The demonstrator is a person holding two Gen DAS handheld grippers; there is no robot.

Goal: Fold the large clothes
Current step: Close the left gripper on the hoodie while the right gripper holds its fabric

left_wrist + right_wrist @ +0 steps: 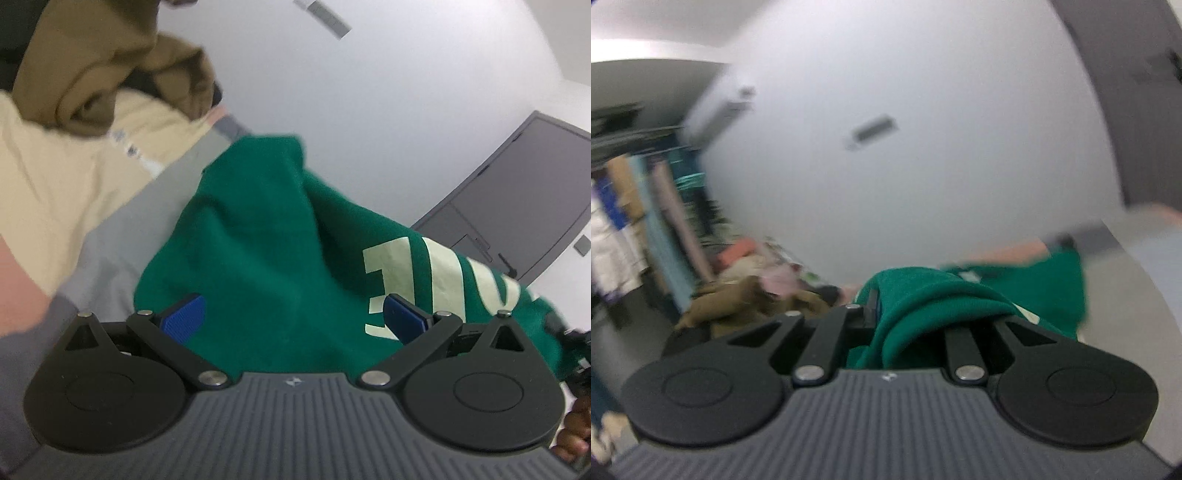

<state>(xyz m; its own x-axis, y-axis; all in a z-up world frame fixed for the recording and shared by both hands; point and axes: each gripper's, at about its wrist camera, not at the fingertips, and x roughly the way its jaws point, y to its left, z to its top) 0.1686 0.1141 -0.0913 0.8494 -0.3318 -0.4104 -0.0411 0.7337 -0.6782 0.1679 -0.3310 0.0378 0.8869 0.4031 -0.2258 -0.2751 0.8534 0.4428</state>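
The left gripper (pixel 293 317) stands wide, its blue pads (pixel 183 318) apart with nothing pinched. The green sweatshirt (pixel 258 258), bearing pale block lettering (pixel 436 273), hangs directly ahead of and between the spread fingers. A tan garment (pixel 110 62) and a cream one (pixel 55 177) lie upper left. The right gripper (pixel 905 314) is clamped on a bunched fold of the green sweatshirt (pixel 923 295), which drapes over its fingertips and hides them. A blurred clothes heap (pixel 750 291) lies to the left.
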